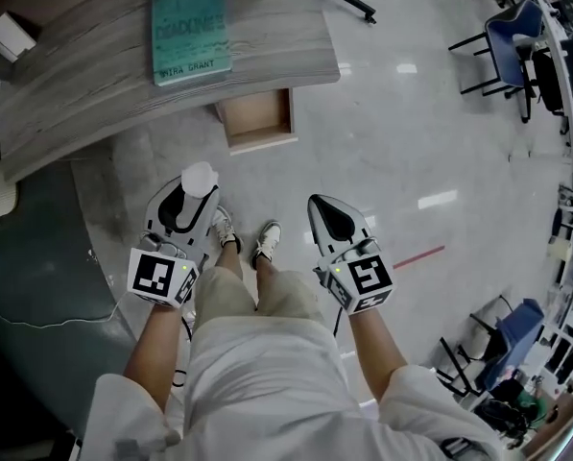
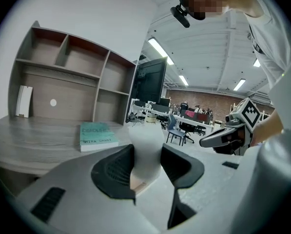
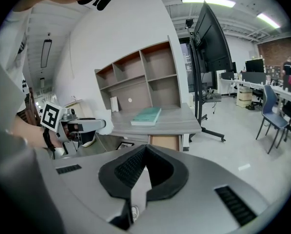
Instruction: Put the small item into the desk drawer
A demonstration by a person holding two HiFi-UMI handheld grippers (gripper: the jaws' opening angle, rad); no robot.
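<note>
Left gripper (image 2: 146, 149) jaws clamped on small white item (image 1: 198, 177), pale, rounded, matte, standing above the tips. Right gripper (image 3: 145, 150) jaws together, empty. Open drawer (image 1: 257, 113) juts from tabletop (image 1: 94, 75) front edge; bare floor (image 1: 392, 142) lies between. Teal book (image 1: 189, 35) on top. Shelf unit (image 3: 140, 77) appears only in the gripper views

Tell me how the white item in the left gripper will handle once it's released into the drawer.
The white item narrows where the left gripper pinches it, so it is probably soft or thin-walled, and light. Its rounded top suggests it may roll or tip in the open drawer.
</note>
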